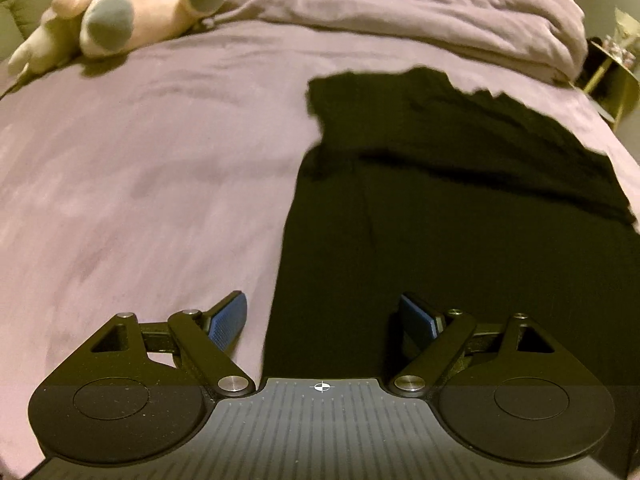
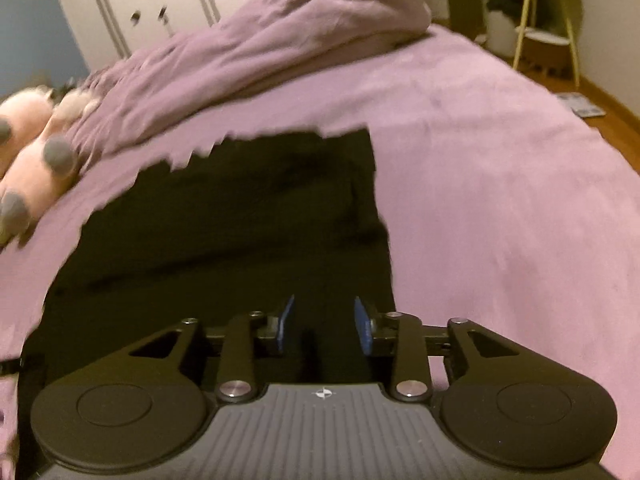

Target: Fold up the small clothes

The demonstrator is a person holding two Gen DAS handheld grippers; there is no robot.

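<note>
A black garment [image 1: 440, 200] lies spread flat on the purple bed sheet [image 1: 140, 180], with a fold line running across it. My left gripper [image 1: 322, 304] hangs open wide over the garment's near left edge, one blue pad [image 1: 230, 320] above the sheet and the other above the cloth. In the right wrist view the same black garment [image 2: 240, 220] fills the centre. My right gripper [image 2: 325, 301] hovers over its near right part with the jaws partly apart. Its blue pads [image 2: 286, 320] press on nothing; only dark cloth shows below them.
A pink plush toy [image 1: 132, 12] [image 2: 36, 168] lies at the far left of the bed. A bunched purple duvet [image 1: 420, 20] [image 2: 280, 40] runs along the far side. A small yellow-legged side table [image 2: 540, 8] and wooden floor [image 2: 612, 120] lie beyond the bed's right edge.
</note>
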